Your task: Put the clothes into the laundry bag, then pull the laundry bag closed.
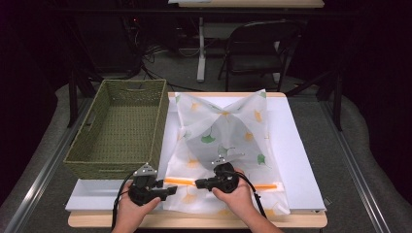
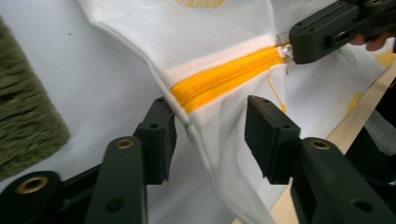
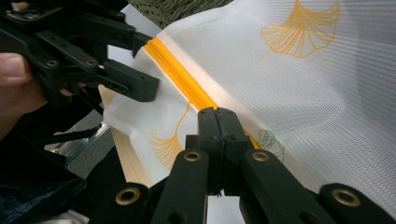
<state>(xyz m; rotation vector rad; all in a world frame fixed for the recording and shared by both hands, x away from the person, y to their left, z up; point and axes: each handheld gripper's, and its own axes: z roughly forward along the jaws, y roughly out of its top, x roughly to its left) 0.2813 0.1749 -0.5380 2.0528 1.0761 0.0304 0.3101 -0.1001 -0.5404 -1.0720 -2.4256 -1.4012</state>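
Note:
A white mesh bag [image 1: 223, 136] printed with yellow and green leaves lies on the white table [image 1: 296, 145]. Its orange zipper [image 1: 180, 181] runs along the near edge. My left gripper [image 1: 170, 190] is open, and its jaws straddle the bag's left corner [image 2: 196, 126] at the end of the zipper [image 2: 224, 77] without pinching it. My right gripper [image 1: 199, 183] is shut on the zipper pull [image 2: 283, 49], a little way along the zipper. In the right gripper view its jaws [image 3: 217, 116] are pressed together over the orange zipper [image 3: 175, 72], with the left gripper [image 3: 133, 84] just beyond.
A green woven basket [image 1: 121, 126] stands to the left of the bag, close to my left gripper. The table's wooden front edge [image 1: 194, 221] runs just below both hands. A dark folding chair [image 1: 257, 48] stands behind the table.

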